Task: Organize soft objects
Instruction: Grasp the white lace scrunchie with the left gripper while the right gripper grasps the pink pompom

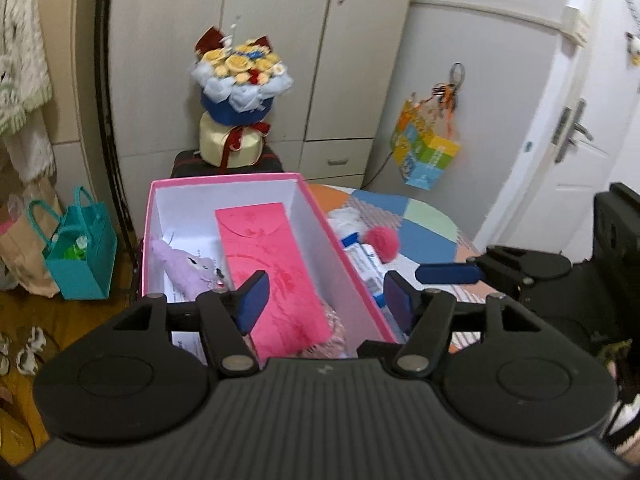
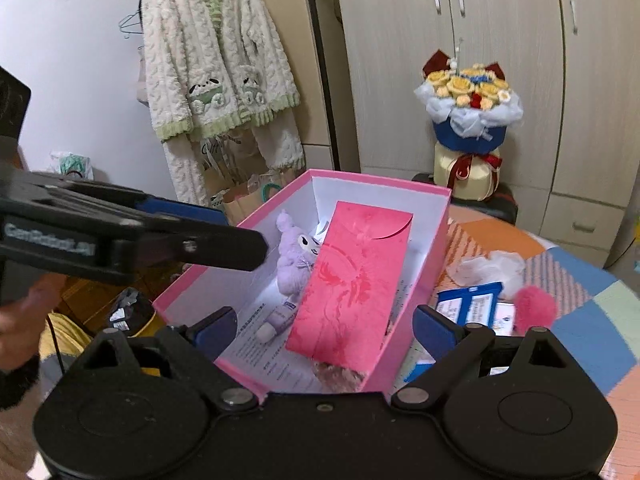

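Note:
An open pink box (image 1: 344, 252) (image 2: 434, 240) stands on the patchwork table. Inside lie a purple plush toy (image 1: 188, 268) (image 2: 294, 256), a large pink envelope (image 1: 272, 272) (image 2: 352, 280) and printed paper. A brown fuzzy piece (image 2: 340, 378) shows under the envelope's near end. My left gripper (image 1: 326, 300) hovers open over the box's near end, nothing between its pads. My right gripper (image 2: 324, 328) is open too, above the box's near corner. A pink pom-pom (image 1: 382, 242) (image 2: 534, 308) and a white soft bundle (image 2: 492, 268) lie on the table right of the box.
Blue-and-white packets (image 2: 472, 304) lie beside the box. A flower bouquet (image 1: 240, 92) stands behind it, before wardrobe doors. A teal bag (image 1: 82, 252) sits on the floor at the left. A fluffy white robe (image 2: 216, 72) hangs on the wall. A door (image 1: 572, 140) is at the right.

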Available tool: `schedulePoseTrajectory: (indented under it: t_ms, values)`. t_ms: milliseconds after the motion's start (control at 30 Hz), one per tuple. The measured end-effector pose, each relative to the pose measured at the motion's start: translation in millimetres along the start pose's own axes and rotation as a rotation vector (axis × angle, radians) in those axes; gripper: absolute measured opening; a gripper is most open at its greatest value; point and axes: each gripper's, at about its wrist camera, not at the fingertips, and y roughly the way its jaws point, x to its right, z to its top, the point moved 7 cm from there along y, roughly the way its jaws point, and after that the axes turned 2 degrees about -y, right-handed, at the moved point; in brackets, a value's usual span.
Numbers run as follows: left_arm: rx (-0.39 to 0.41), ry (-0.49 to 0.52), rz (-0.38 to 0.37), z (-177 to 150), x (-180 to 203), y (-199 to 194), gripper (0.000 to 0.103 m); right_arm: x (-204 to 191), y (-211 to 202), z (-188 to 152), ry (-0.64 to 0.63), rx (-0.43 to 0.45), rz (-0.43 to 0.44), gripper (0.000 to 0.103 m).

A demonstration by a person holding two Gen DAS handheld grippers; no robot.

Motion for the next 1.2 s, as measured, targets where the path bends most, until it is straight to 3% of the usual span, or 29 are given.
schedulePoseTrajectory:
  t_ms: [267, 500, 833, 1067, 1200]
  values:
    - [0.022, 0.101, -0.024, -13, 41, -37, 0.064, 7, -59, -17, -0.050, 0.044, -0.027, 0.097]
    - [-0.007, 0.170, -0.072, -31, 74, -33, 0.064, 46, -107, -40, -0.037, 0.117, -0.089, 0.097]
    - [-0.054, 0.243, -0.064, -41, 118, 22, 0.064, 106, -124, -52, 0.017, 0.177, -0.131, 0.097]
    - [-0.122, 0.259, 0.000, -7, 119, 80, 0.062, 144, -98, -53, 0.024, 0.156, -0.093, 0.096]
    - [-0.171, 0.239, 0.033, 20, 108, 122, 0.061, 166, -67, -47, 0.047, 0.121, -0.052, 0.090]
